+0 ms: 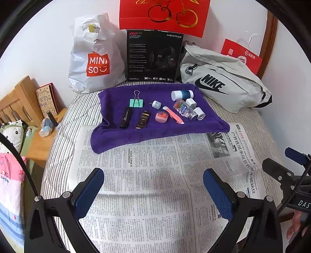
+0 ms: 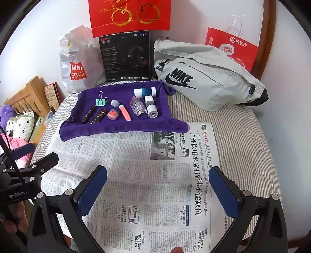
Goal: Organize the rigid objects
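Note:
A purple towel (image 1: 120,134) (image 2: 120,128) lies on the bed and carries several small items: a green binder clip (image 1: 136,102) (image 2: 101,102), a black tube (image 1: 125,117) (image 2: 88,114), a dark gold-labelled tube (image 1: 142,119) (image 2: 98,116), a pink jar (image 1: 161,117) (image 2: 113,114), a pink pen-like stick (image 1: 173,115) (image 2: 125,112), a clear bottle (image 1: 184,110) (image 2: 139,108), a white-and-teal cylinder (image 1: 182,95) (image 2: 144,91) and white tape rolls (image 1: 199,113) (image 2: 152,111). My left gripper (image 1: 153,173) and my right gripper (image 2: 158,172) both hover open over the newspaper (image 1: 151,184) (image 2: 155,184), well short of the towel.
Against the wall stand a white Miniso bag (image 1: 93,56), a black Hecate box (image 1: 153,56), a red gift bag (image 1: 165,15), a grey Nike pouch (image 1: 223,85) and a red paper bag (image 1: 243,56). A wooden bedside stand (image 1: 38,140) with small things is at the left.

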Motion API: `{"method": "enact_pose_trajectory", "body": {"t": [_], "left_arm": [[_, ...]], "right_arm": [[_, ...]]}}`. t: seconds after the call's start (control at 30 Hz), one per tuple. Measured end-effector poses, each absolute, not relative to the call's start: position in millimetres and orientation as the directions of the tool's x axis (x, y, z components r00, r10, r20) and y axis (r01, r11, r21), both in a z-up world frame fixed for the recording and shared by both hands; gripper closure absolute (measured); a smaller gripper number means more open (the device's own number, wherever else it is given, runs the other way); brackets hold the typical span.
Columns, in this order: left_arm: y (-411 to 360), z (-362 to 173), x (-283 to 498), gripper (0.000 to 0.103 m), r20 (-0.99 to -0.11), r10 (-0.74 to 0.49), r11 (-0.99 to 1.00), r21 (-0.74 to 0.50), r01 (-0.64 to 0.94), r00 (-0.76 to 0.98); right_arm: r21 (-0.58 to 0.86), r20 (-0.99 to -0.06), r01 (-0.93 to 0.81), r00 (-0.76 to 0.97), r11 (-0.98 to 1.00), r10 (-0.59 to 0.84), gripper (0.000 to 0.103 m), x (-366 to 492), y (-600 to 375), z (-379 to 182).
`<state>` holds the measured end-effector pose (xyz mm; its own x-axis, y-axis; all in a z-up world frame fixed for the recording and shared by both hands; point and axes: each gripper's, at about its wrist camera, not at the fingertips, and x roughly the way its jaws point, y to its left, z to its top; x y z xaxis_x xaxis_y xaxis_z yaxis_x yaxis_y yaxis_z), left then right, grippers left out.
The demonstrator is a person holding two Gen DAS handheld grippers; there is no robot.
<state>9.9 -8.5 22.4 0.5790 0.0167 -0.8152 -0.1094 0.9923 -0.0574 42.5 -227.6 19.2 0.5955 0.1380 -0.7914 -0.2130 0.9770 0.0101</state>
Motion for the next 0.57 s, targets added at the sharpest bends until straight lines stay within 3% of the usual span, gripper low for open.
{"method": "enact_pose_trajectory", "body": {"t": [0.57], "left_arm": [[-10.8, 27.2, 9.4, 0.000, -0.805, 0.013, 0.994, -0.052, -0.092, 0.593]], "right_arm": [[0.009, -0.792, -0.205, 0.596, 0.979, 0.132, 0.000, 42.1, -228.2, 20.3]]}}
